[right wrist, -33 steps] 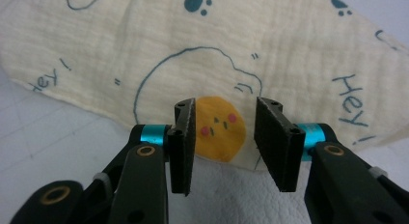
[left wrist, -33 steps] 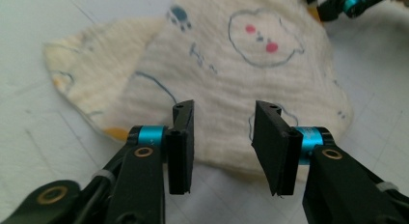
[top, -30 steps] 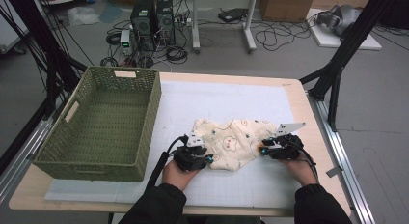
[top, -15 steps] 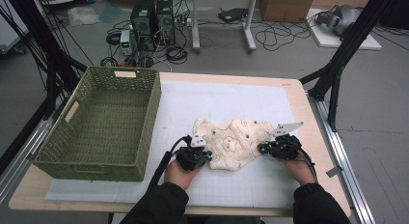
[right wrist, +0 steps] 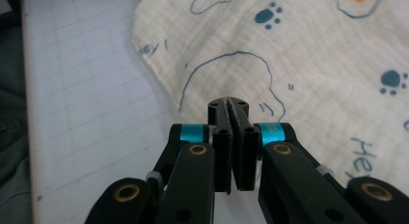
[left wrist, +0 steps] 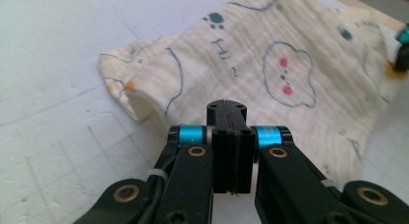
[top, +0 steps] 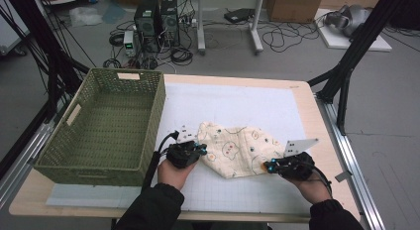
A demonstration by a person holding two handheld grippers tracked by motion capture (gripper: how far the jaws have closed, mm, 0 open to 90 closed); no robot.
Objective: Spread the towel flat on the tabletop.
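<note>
Green woven basket [top: 106,123] sits at the left of the counter [top: 307,98], its bottom bare. Just right of it, on the white mat [top: 237,103], lies the cream printed cloth [top: 237,148]. Left gripper [top: 198,149] pinches the cloth's near left edge, jaws clenched on it; right gripper [top: 267,165] likewise grips the near right edge, jaws tight together on the fabric.
</note>
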